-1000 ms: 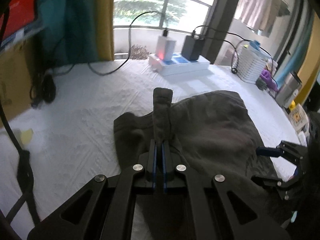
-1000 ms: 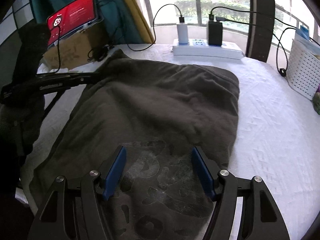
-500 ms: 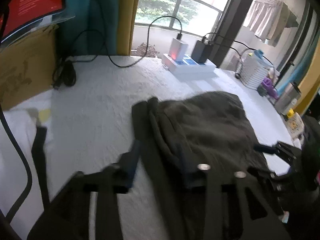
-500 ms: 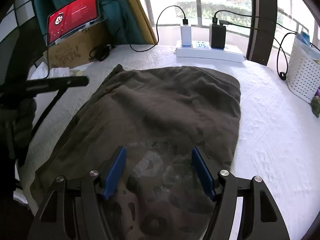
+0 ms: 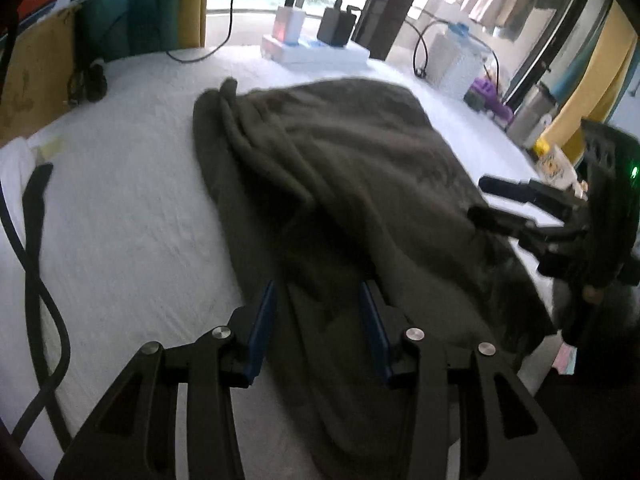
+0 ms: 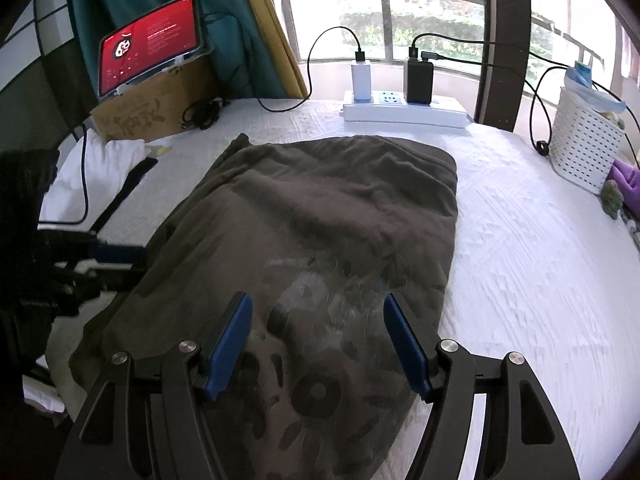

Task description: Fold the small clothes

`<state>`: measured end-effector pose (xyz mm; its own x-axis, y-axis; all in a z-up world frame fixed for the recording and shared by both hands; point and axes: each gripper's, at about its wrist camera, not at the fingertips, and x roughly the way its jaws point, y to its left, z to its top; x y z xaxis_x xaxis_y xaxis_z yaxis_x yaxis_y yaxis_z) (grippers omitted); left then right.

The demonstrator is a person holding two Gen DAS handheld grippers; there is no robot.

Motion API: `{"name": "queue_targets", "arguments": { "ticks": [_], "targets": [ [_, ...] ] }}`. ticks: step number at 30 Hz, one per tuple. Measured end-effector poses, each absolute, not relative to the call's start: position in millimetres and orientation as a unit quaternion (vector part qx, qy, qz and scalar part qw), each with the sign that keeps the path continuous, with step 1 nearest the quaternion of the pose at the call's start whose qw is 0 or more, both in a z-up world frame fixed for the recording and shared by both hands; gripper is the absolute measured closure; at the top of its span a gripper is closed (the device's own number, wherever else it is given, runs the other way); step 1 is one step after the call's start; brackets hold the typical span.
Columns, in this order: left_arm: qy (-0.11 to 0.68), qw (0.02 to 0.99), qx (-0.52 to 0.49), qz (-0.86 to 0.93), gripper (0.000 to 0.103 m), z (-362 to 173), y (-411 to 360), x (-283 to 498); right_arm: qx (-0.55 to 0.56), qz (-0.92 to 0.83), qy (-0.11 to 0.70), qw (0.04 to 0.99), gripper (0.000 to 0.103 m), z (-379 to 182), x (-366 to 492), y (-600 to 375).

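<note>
Brown garment (image 5: 340, 168) lies released and flat since the left claw (image 5: 318, 320) opened; right claw (image 6: 318, 344) stays open.

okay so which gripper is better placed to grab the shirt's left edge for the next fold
Probably the left gripper: its open jaws hang over the dark shirt along its left edge. The right gripper, also open, sits over the printed middle, farther from that edge.

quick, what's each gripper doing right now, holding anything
left gripper: open, jaws just opened, over the dark olive-brown fleece garment, gripping nothing
right gripper: open, empty, above the same garment
</note>
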<state>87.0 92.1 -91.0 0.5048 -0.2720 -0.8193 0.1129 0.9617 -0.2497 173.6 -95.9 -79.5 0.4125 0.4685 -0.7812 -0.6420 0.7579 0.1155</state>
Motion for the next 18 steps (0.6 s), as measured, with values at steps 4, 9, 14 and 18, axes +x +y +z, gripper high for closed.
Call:
{"name": "queue_targets", "arguments": {
  "ticks": [4,9,14,18],
  "targets": [
    [0.487,0.863,-0.064,-0.116,0.060,-94.0,82.7,75.5,-0.101,0.330,0.424,0.837,0.033,-77.2,163.3,-101.7],
    [0.476,0.871,-0.050,-0.114,0.093,-96.3,76.5,60.0,-0.097,0.327,0.422,0.840,0.033,-77.4,151.1,-109.7],
    [0.440,0.892,-0.029,-0.100,0.102,-81.9,69.2,41.2,-0.095,0.326,0.421,0.841,0.032,-77.8,138.5,-117.6],
    [0.421,0.902,-0.036,-0.093,0.102,-67.5,72.3,27.0,-0.094,0.330,0.420,0.840,0.032,-78.7,128.0,-120.5]
  ]
}}
